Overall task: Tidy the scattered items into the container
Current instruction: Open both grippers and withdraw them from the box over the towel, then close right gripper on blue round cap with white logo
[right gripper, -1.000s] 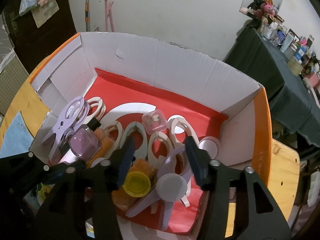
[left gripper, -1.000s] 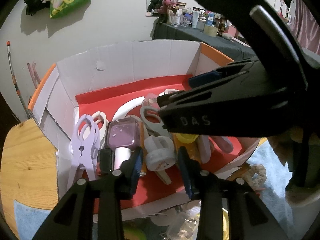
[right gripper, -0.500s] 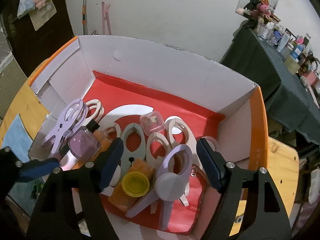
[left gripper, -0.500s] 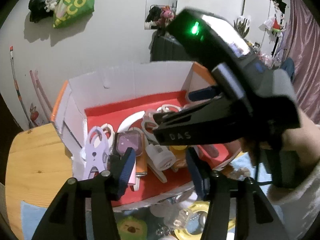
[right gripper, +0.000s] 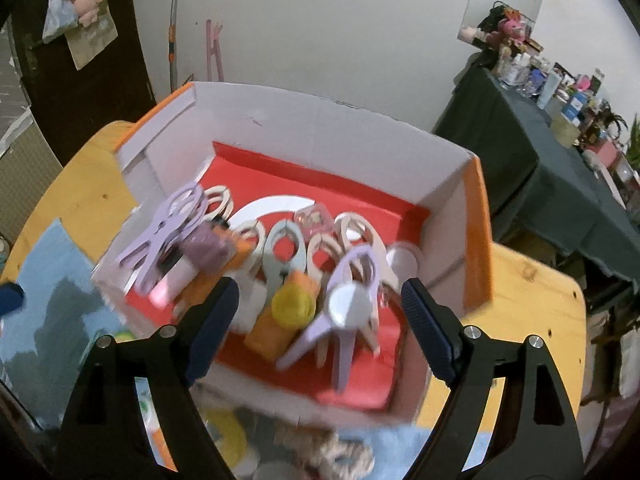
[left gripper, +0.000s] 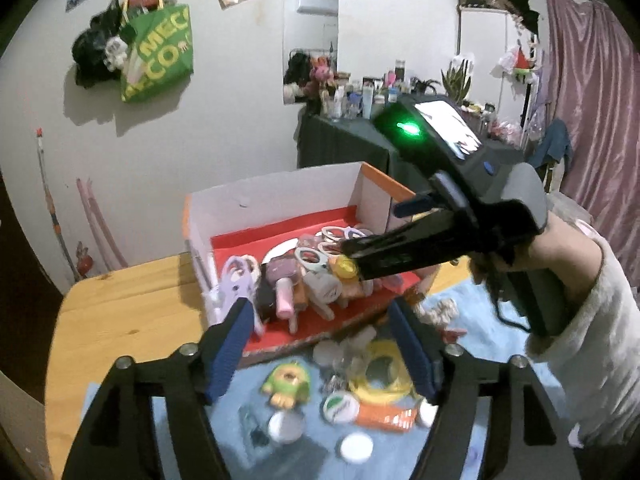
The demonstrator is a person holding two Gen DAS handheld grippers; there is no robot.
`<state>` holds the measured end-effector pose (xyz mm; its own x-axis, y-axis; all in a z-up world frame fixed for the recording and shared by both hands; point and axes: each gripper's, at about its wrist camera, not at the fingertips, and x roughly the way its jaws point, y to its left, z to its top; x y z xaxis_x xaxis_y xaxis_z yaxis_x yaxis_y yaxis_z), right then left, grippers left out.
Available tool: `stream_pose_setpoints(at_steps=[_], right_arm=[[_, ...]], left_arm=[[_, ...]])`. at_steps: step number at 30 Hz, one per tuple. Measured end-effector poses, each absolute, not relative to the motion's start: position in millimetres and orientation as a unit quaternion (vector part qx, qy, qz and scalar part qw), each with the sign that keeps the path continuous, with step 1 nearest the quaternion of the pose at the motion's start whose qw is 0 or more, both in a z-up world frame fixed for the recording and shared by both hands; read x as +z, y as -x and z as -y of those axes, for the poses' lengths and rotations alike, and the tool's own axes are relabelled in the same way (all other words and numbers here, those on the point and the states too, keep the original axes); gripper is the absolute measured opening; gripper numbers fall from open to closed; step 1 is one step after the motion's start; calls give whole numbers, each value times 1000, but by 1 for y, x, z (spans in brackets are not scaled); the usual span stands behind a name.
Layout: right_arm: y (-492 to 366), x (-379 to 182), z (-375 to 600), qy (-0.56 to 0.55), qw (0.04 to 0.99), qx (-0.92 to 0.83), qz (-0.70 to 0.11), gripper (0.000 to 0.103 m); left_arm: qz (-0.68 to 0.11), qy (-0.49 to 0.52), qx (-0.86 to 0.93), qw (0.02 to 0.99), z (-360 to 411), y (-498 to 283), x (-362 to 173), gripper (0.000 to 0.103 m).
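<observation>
Progress check, tidy task. Cardboard box (right gripper: 476, 240) with red floor sits centre frame on the wooden worktop (left gripper: 120, 312); it serves as the container. Already inside, per the right wrist view: lilac clothes pegs (right gripper: 168, 236), several cream pegs (right gripper: 320, 256), a grey peg (right gripper: 284, 252), an orange bottle with yellow cap (right gripper: 290, 308), a purple nail-polish bottle (right gripper: 208, 248), a small pink clear case (right gripper: 314, 218), a white lid (right gripper: 402, 258). The pile crowds the near half of the box; the far half of the floor is bare. Left tongs (left gripper: 320, 344) are opening, nothing between the pads; they hang over the blue mat (left gripper: 476, 328) in the lower centre of the left view. Right tongs (right gripper: 320, 320) are also opening and carry nothing, poised over the box's near edge. Left to do, all on the mat in front of the box: green-and-yellow toy figure (left gripper: 286, 384), yellow tape ring (left gripper: 380, 368), orange tube with a green-and-white cap (left gripper: 384, 416), two white lids (left gripper: 356, 446), a small dark item too blurred to name, and a beige knotted piece (left gripper: 440, 308) at right. Judgement: over half done; six or more pieces outstanding. Motion blur limits detail in both views.
</observation>
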<state>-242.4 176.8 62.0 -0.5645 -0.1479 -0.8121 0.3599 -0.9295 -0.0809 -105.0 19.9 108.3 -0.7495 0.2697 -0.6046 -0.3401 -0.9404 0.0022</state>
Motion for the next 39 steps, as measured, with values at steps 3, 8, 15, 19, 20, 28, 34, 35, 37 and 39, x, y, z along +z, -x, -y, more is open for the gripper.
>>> stream_pose_setpoints(at_steps=[3,8,15,19,20,28,34,35,37,39], right_arm=[[212,62,-185,-438,144,-880,-115,83],[161,56,-191,-438,157,-878,-113,83],[104,45,-191,-438,171,-875,-117,83],[82,34,-192,-443,178,-870,-119,83],[77,32,-191,-445,179,-869,-121,83],[41,9,-182,-457,207,-854,-136,83],[21,-5,-175,-461,239,-843,-140,83],[19,-7,-175,-463,246,-840,-138,83],[17,-11,-176,-464,264,-836,-126,83],[18,-15,-181,-471,270,-833,-104,83]], left_arm=[[-64,309,936,157,-7,80,108,77],[-68,321,931,158,2,58,96,79],[-63,339,925,160,3,44,73,79],[-57,350,920,166,2,42,61,80],[-57,352,919,167,1,43,58,80],[-75,383,895,215,-9,56,29,80],[-120,379,876,273,-19,65,15,80],[-125,381,869,289,-21,67,13,80],[-125,385,861,308,-24,69,13,80],[-124,389,853,326,-27,72,11,80]])
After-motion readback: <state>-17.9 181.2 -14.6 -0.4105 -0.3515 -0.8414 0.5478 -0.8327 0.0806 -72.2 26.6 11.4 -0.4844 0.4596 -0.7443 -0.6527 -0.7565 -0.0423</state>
